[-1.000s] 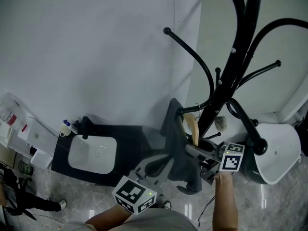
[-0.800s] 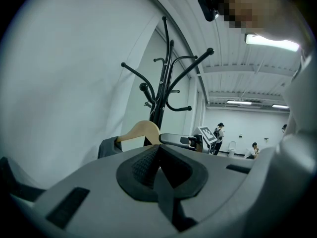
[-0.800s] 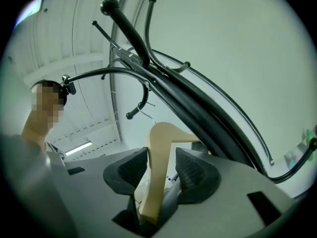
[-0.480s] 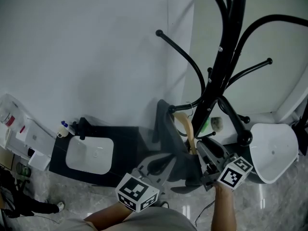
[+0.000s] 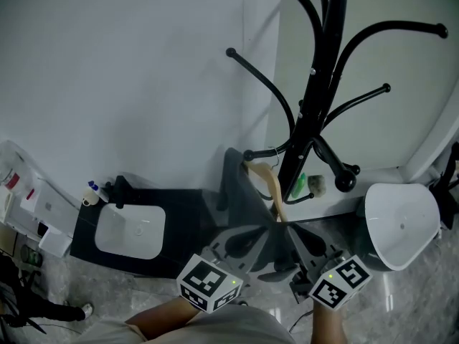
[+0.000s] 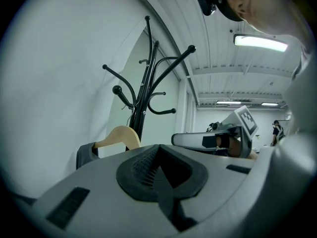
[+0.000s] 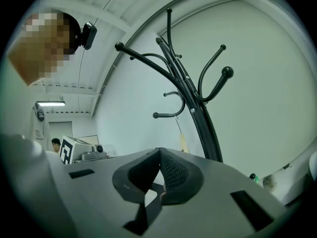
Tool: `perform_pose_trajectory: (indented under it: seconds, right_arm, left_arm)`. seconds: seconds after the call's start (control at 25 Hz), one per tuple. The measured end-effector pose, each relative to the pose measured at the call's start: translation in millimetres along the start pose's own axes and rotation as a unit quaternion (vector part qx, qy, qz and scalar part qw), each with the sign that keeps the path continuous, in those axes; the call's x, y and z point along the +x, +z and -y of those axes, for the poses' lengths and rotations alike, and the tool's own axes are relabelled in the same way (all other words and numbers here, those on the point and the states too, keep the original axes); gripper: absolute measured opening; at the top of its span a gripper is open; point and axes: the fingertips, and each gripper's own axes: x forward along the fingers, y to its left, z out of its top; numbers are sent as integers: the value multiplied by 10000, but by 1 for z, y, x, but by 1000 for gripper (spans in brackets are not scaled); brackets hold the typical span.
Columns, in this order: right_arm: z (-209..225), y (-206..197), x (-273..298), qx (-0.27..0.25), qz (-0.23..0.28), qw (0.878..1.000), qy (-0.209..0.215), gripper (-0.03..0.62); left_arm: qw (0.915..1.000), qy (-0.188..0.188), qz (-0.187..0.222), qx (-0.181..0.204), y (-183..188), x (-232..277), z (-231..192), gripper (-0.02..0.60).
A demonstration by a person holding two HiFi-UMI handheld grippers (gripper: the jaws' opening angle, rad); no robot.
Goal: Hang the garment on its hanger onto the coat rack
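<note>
Beside the coat rack (image 5: 315,106), whose low arm seems to bear the hanger (image 5: 272,185) and garment (image 5: 237,196) unaided, my left gripper (image 6: 157,152) is closed empty, and my right gripper (image 7: 159,155) has just closed on nothing.

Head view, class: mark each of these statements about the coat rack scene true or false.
1. The pale wooden hanger hangs from a low arm of the black metal coat rack. True.
2. The dark grey garment lies on the floor. False: it drapes on the hanger.
3. The right gripper grips the hanger. False: its jaws have just closed on nothing.
4. A white basin sits at the left. True.
</note>
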Motion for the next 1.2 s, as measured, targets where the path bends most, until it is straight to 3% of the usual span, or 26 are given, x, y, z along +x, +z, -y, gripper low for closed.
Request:
perform_pose_trajectory:
  seconds: [0.48,1.2]
  right_arm:
    - [-20,-16,6,-138,-228,9996,137,14]
    - [-22,-19,13,-91,-226,9997,93,14]
  left_arm:
    - [9999,48,74,146,5,-7,4,5]
    - [10000,57,45,69,1,-15,-4,5]
